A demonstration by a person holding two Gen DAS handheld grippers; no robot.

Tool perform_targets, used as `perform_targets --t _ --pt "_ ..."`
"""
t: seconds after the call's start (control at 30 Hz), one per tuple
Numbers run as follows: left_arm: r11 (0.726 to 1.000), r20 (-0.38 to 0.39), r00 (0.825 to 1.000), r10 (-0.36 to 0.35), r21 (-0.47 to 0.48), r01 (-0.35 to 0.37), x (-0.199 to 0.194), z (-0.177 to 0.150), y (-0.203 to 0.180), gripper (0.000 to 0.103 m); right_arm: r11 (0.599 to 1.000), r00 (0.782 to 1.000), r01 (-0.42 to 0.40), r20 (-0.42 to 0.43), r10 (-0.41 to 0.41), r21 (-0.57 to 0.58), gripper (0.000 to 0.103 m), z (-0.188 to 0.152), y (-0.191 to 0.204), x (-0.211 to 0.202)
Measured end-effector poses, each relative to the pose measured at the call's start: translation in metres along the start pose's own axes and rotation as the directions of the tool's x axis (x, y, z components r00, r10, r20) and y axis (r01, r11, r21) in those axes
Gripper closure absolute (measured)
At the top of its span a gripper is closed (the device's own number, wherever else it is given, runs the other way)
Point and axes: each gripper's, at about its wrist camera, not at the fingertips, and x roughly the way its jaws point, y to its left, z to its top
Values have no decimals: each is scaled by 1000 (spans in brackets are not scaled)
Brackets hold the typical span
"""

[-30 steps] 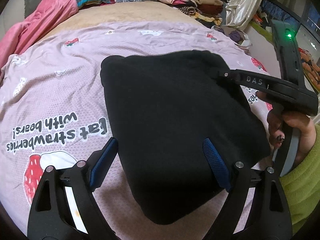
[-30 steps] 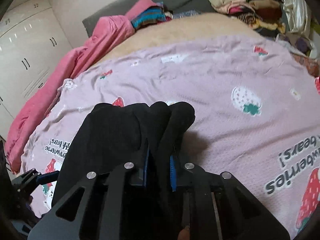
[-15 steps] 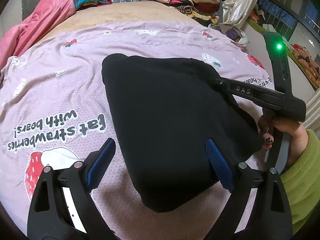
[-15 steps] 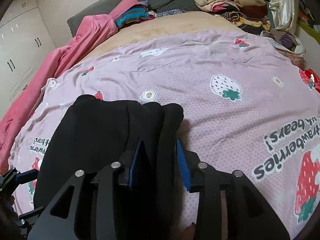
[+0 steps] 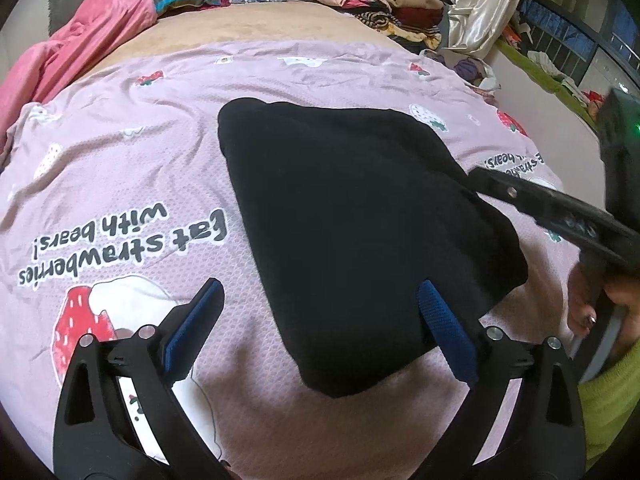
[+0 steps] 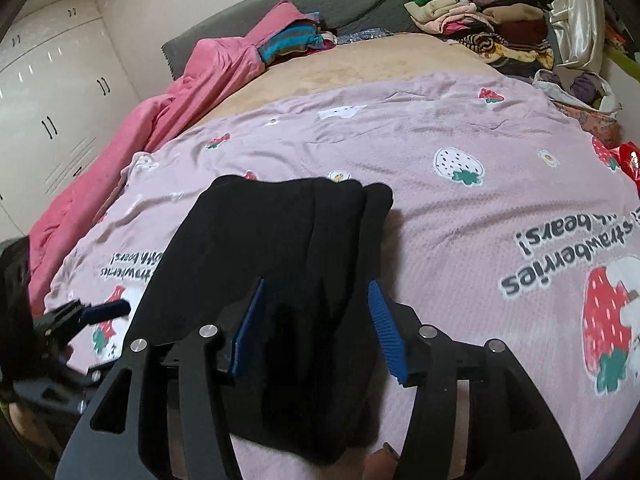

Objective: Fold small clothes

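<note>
the folded black garment (image 5: 360,220) lies flat on the lilac strawberry-print bedsheet (image 5: 120,184), near the middle of the bed, as a thick, roughly four-sided bundle. in the right wrist view the same garment (image 6: 280,248) shows several stacked folded edges at its far end.

left tongs (image 5: 320,320): spread wide. the blue pads (image 5: 192,328) stand well apart, one over the bare sheet, the other over the near right part of the garment. no cloth is pinched between them; whether the right pad touches the fabric cannot be told.

right tongs (image 6: 316,324): jaws have just been opening and now stand partly spread, astride the near edge of the garment. the cloth sits between the blue pads (image 6: 386,332), but a gap shows on each side and neither pad presses on it. from the left wrist view the right tongs (image 5: 492,184) reach in from the right with their tip at the garment's right edge, held by a hand (image 5: 600,308) in a yellow-green sleeve (image 5: 612,400).

surroundings: printed lettering on the sheet reads upside down in both views. a pink blanket (image 6: 168,120) is heaped along the left side of the bed, striped clothing (image 6: 292,40) beside it at the grey headboard (image 6: 320,0). a pile of folded clothes (image 6: 480,12) occupies the far right corner. white wardrobe doors (image 6: 48,92) stand at left.
</note>
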Motion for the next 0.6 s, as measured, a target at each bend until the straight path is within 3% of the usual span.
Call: perform_targets --t 0.2,0.27,0.6 --pt "1000 23 1000 -2 -19 3 -11 -1 3 10 999 998 27 50 -25 -23 34 -10 11 -23" --pt "1000 29 1000 1 -21 0 -14 0 3 10 998 997 50 66 -48 -32 20 -11 14 -30" --pt "1000 67 998 8 -27 -7 -36 2 2 10 995 990 91 117 -85 -50 10 -14 22 -57"
